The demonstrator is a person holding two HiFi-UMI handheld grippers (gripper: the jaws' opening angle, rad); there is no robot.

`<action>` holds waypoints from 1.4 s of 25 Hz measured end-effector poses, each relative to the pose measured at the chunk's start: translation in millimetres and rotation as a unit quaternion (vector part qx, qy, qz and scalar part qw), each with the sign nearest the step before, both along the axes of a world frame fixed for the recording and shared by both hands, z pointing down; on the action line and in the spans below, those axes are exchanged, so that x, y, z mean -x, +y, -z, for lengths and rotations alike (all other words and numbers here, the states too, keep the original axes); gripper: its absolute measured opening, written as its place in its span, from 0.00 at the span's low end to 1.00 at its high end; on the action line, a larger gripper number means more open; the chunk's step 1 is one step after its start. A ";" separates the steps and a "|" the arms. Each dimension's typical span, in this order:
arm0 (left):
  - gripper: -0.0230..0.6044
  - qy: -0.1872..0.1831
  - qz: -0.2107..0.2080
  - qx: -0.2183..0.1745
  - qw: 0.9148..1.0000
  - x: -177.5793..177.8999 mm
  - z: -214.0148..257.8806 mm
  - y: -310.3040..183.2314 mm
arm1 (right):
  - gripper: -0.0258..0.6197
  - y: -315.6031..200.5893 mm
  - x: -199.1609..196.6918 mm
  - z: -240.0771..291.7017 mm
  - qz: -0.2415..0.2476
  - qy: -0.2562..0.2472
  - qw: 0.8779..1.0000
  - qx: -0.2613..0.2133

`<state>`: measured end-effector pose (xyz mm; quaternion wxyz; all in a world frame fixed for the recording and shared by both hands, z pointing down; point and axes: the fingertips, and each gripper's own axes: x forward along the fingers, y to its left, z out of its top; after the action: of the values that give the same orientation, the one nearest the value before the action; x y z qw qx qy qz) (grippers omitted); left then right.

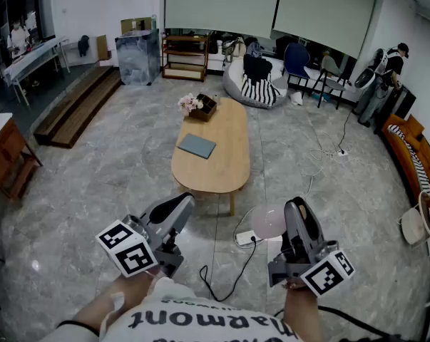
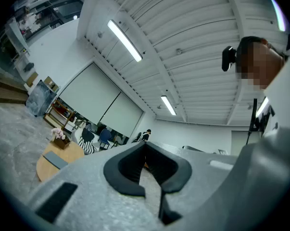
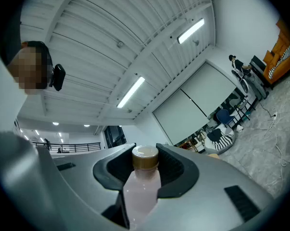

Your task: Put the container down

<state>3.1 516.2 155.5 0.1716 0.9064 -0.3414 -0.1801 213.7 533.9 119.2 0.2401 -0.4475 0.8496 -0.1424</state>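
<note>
The grey marble floor fills most of the head view. An oval wooden table stands on it ahead of me, its long axis running away from me. Dark wooden steps lie far left, and a pale beanbag with a striped cloth on it sits beyond the table's far end. An orange sofa lines the right wall.

I hold 2 grippers low and near, both tipped a little upward. My left gripper is at the left, short of the table's near end. Its own view shows the black pads brought together at the tips, with nothing between them.

My right gripper is at the right, well apart from the left one. Its jaws are clamped on a bottle, 1 pad on each side of the neck just under the cap.

On the table a grey-blue pad lies flat near the middle, and a small box of flowers stands at the far left edge.

The bottle holds pale pink liquid and has a brown cap. In the head view it is up off the floor, near of the table, above a white power strip that lies on the floor by the table leg.
</note>
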 end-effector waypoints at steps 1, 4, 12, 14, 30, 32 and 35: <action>0.06 -0.002 -0.001 0.001 1.000 -0.1 -2.1 -2.1 | 0.25 -2.3 -0.3 -2.1 -0.002 0.000 1.000 0.001; 0.06 -0.011 -0.004 -0.001 1.000 -0.6 -6.3 -12.5 | 0.25 -13.2 0.3 -7.5 -0.004 0.001 1.000 0.005; 0.06 -0.002 -0.006 0.008 1.000 26.4 -13.8 -72.4 | 0.25 -72.0 24.3 -14.9 -0.004 -0.011 1.000 0.021; 0.06 0.007 -0.008 0.021 1.000 38.8 -19.2 -95.0 | 0.25 -93.3 34.3 -10.7 -0.007 -0.009 1.000 0.021; 0.06 -0.003 -0.053 0.018 0.998 153.6 -7.5 -308.4 | 0.25 -281.4 120.8 12.3 -0.088 -0.002 0.996 0.007; 0.06 -0.002 -0.056 0.019 0.998 162.7 -8.2 -326.4 | 0.25 -294.5 128.2 10.4 -0.098 -0.001 0.995 0.014; 0.06 0.010 -0.056 0.020 0.998 173.3 -7.2 -347.4 | 0.25 -309.2 137.4 5.2 -0.104 0.001 0.994 0.028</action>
<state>-170.2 168.8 162.8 0.2024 0.9188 -0.2918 -0.1723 76.2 224.7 114.0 0.2403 -0.5399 0.7944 -0.1405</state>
